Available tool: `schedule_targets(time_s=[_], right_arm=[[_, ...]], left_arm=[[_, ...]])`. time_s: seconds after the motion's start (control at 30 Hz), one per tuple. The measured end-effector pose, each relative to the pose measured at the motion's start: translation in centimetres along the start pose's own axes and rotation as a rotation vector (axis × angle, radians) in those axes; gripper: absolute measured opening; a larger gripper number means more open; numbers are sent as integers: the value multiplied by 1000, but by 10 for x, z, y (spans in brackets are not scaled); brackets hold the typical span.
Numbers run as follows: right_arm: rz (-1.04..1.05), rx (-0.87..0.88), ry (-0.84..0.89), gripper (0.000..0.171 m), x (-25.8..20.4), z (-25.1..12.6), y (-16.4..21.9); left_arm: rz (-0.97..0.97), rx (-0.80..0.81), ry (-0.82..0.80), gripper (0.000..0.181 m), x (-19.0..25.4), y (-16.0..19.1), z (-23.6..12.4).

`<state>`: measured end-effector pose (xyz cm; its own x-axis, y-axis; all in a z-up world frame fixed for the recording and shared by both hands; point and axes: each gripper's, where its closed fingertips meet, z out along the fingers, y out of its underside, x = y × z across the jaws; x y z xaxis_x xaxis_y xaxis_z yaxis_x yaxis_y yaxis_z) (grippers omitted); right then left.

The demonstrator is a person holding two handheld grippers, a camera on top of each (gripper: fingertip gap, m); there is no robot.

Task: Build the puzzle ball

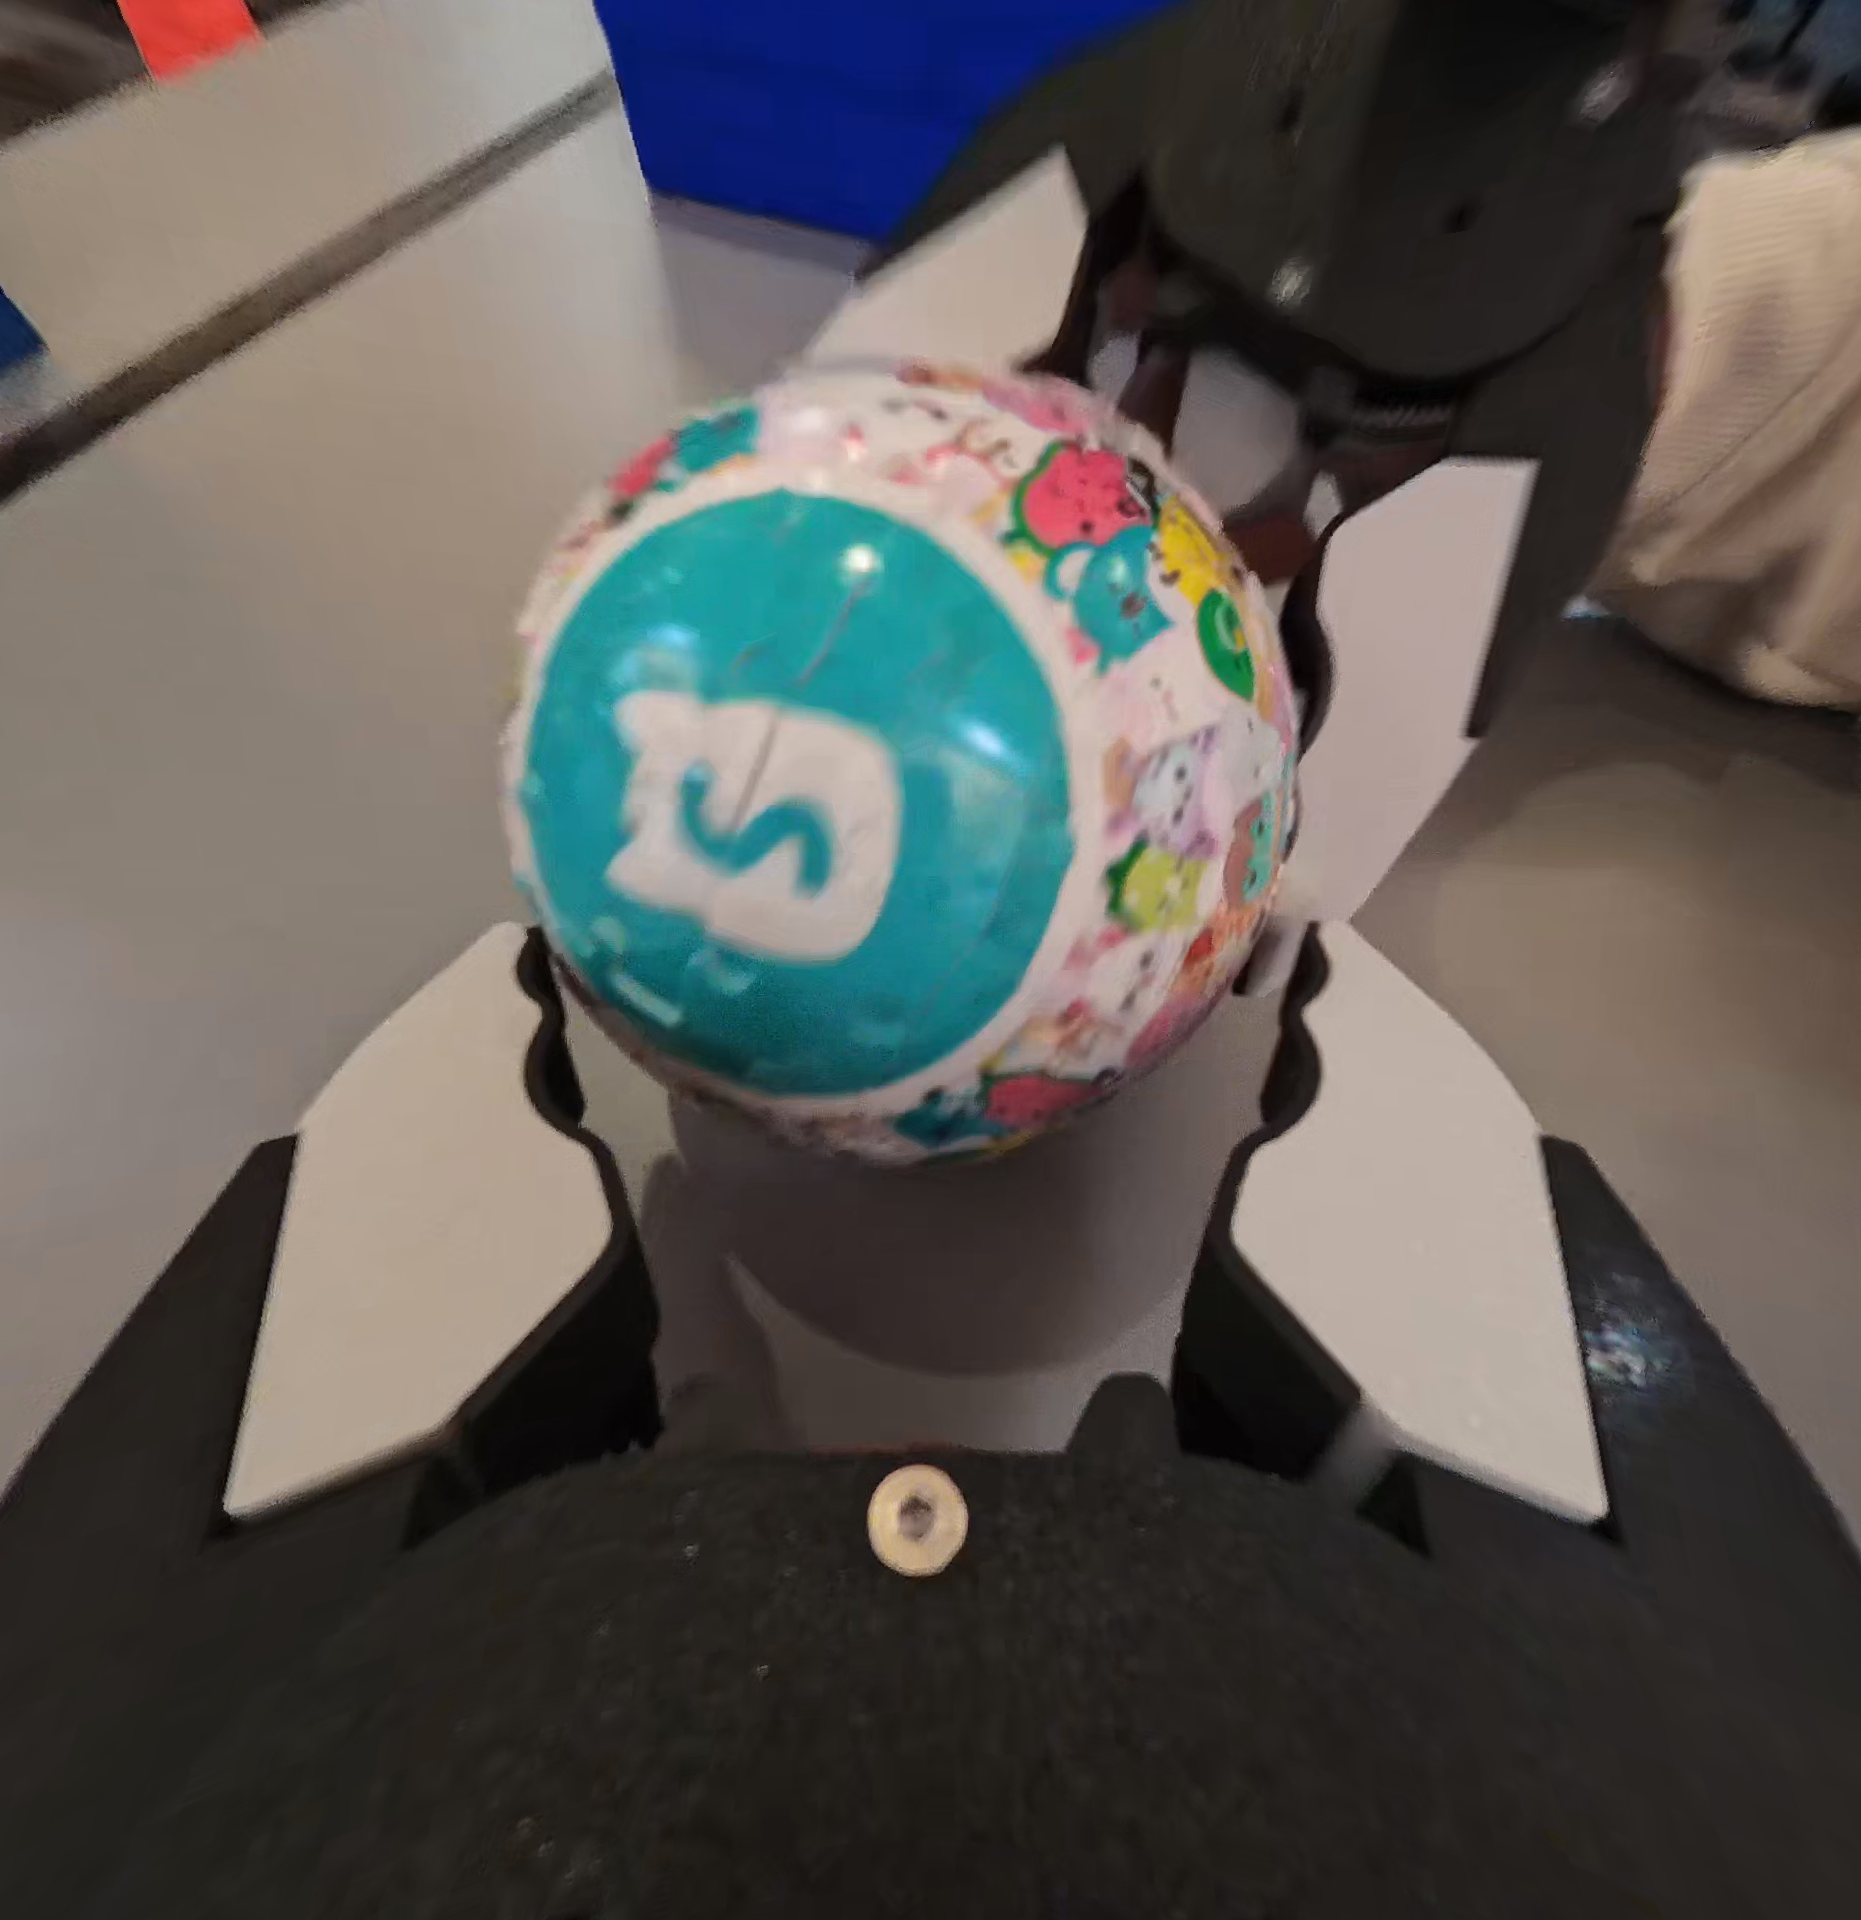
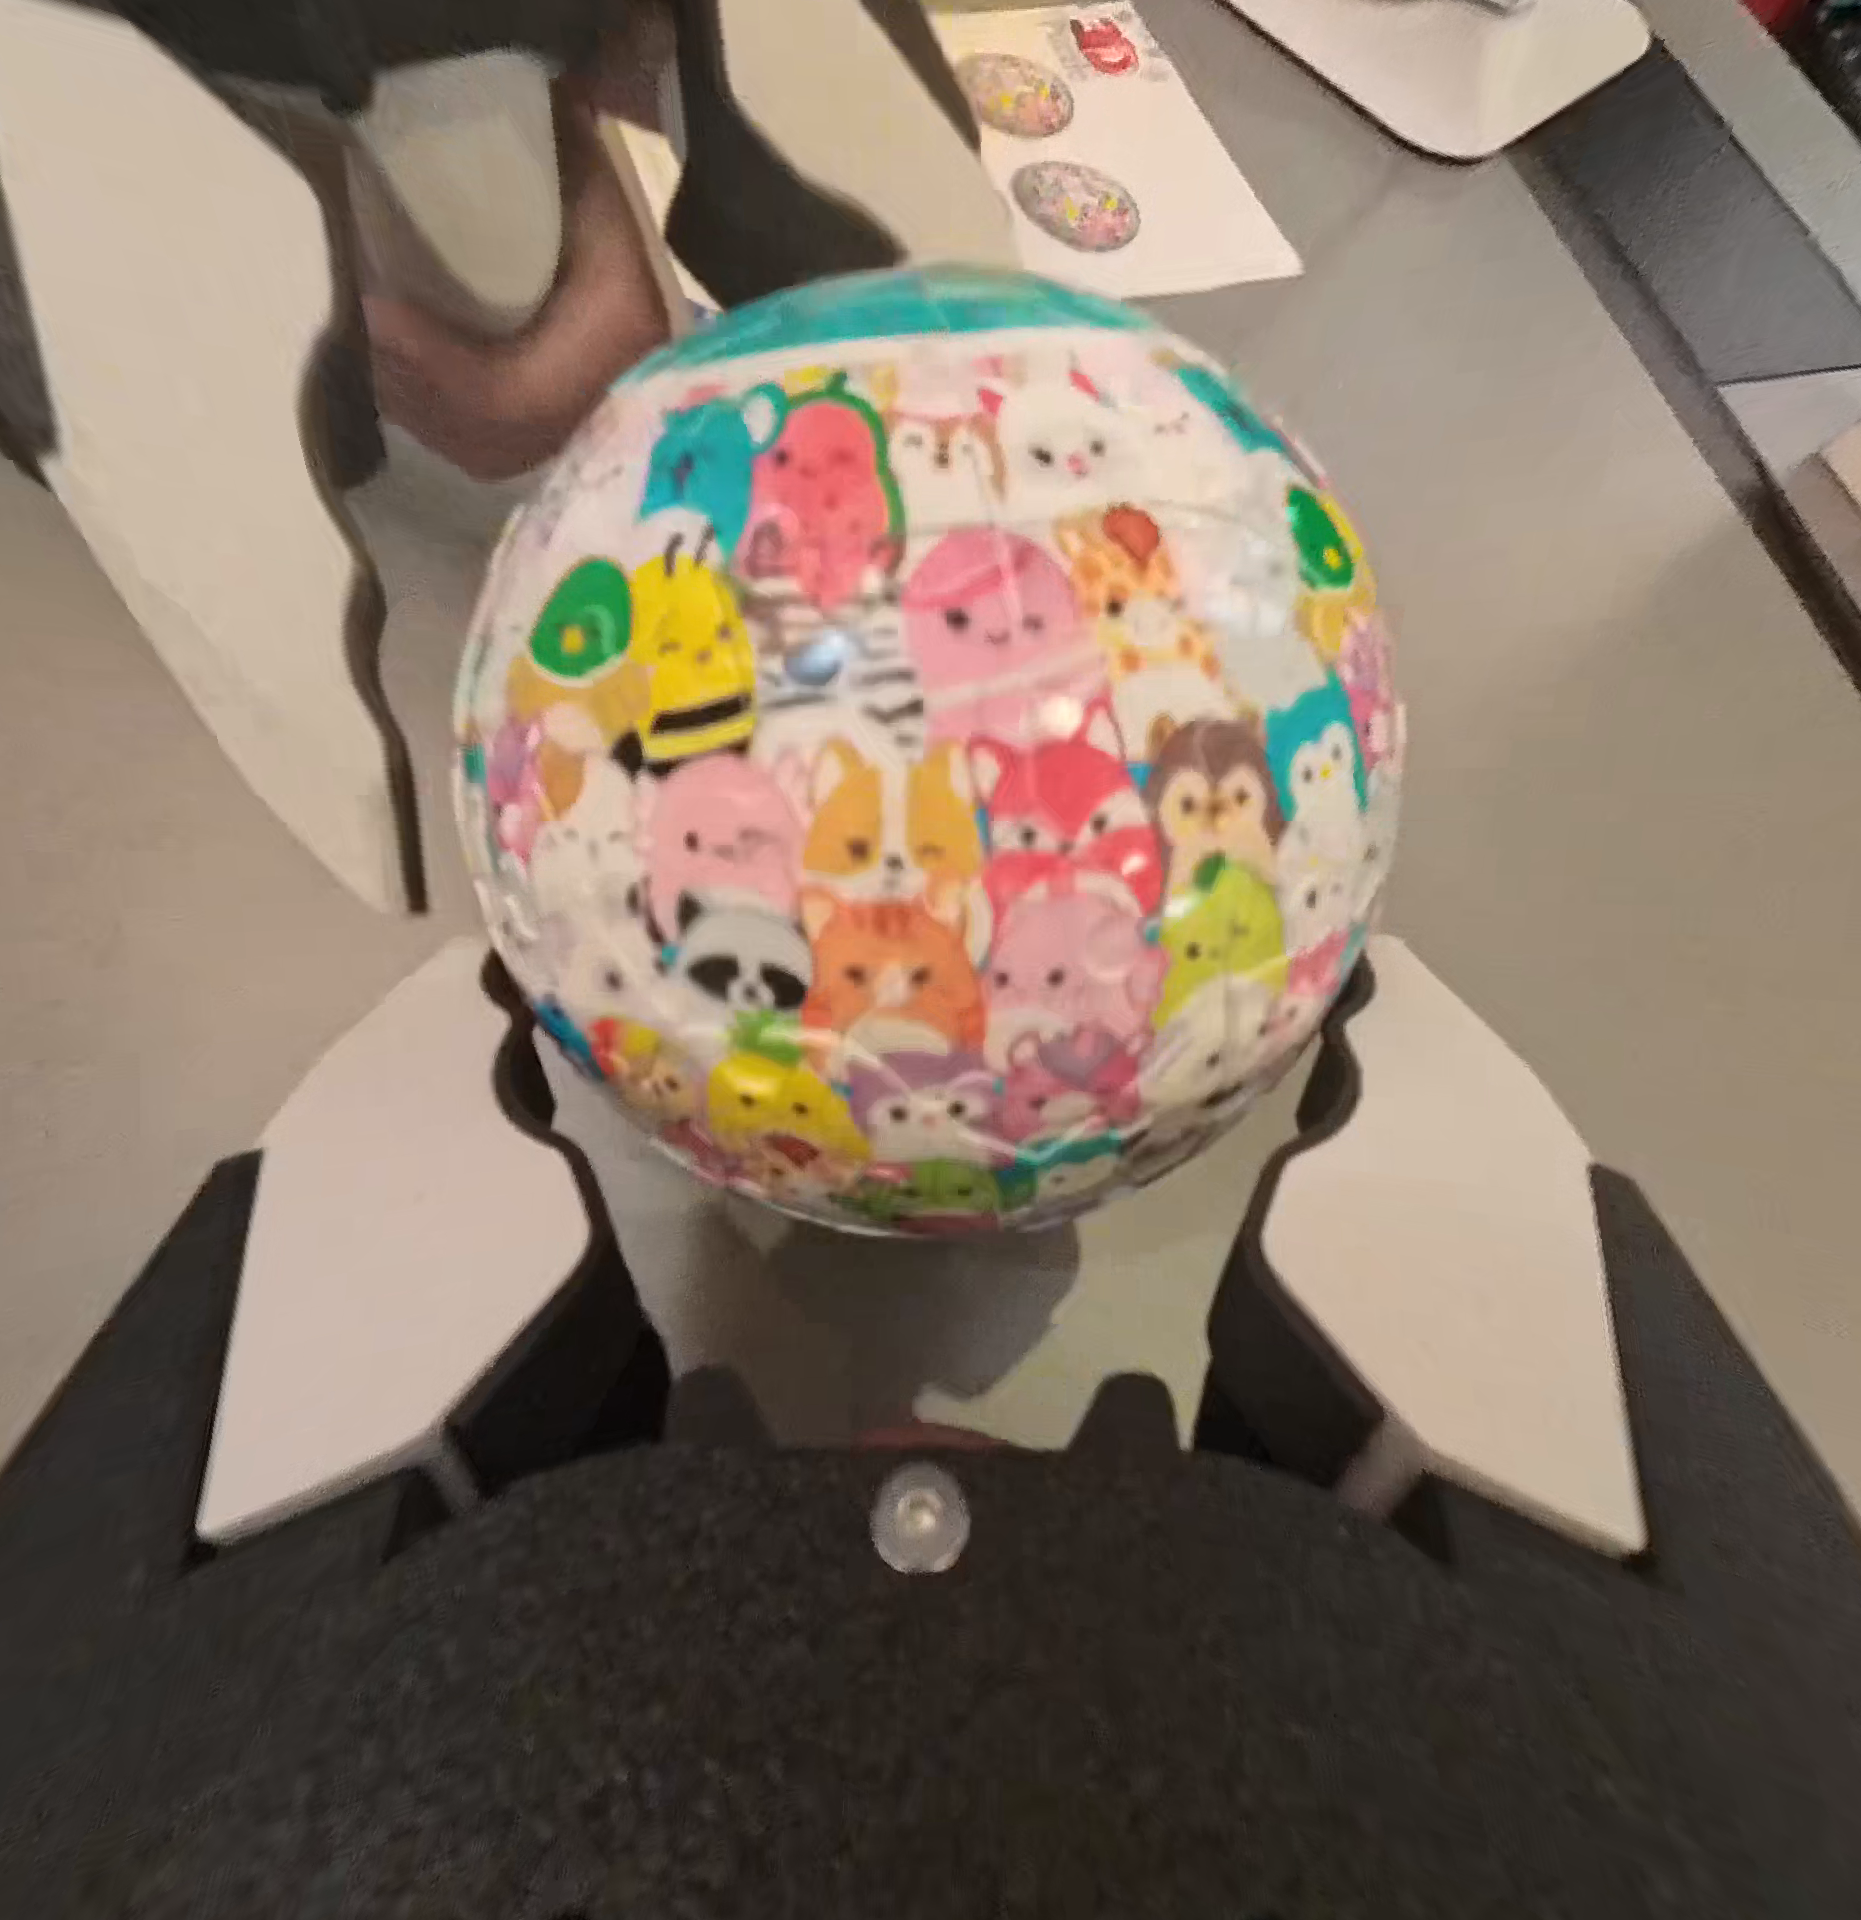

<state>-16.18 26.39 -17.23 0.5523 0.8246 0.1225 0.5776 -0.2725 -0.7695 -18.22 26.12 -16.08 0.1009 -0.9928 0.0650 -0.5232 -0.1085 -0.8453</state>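
Cradling the glossy, cartoon-printed round plastic puzzle ball [image 2: 931, 748] above the grey tabletop [image 2: 178, 987], the left gripper [image 1: 921, 971] and right gripper [image 2: 926, 1003] each pinch its sides, spread wide. Probably light, slick, liable to pop apart; hold gently across the widest part.

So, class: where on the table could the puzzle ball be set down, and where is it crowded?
Bare grey table lies left of the puzzle ball, up to the dark seam. It is crowded right of it, by the other gripper and a cream sleeve.
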Motion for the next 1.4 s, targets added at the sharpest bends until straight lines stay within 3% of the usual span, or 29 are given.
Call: schedule_targets(time_s=[0.13,0.3,0.37,0.47,0.57,0.7,0.77,0.93,1.13,1.27,1.4], right_arm=[[-152,-39,67,139,0,-9,-7],[-218,-17,76,136,-1,-12,-10],[-203,33,64,127,0,-23,-9],[-141,20,57,132,10,-35,12],[-40,-15,52,131,16,-13,32],[56,-19,-47,131,4,11,32],[41,12,-53,130,2,4,22],[16,187,-44,130,-2,-36,-34],[-55,326,-7,130,-17,-80,-88],[-83,291,24,130,-22,-90,-95],[-53,211,24,129,-19,-78,-78]], left_arm=[[-76,-28,70,130,6,13,13],[-28,-49,74,128,5,17,12],[6,-40,51,127,3,15,7],[-11,25,44,123,-3,-1,-4],[-79,34,86,123,-6,-8,-3],[-128,43,128,122,-5,-6,5],[-171,46,175,122,-2,-6,1],[-265,232,313,121,12,-40,-28],[-245,363,397,121,37,-78,-65],[-202,371,384,121,43,-87,-73],[-180,317,322,121,37,-80,-67]])
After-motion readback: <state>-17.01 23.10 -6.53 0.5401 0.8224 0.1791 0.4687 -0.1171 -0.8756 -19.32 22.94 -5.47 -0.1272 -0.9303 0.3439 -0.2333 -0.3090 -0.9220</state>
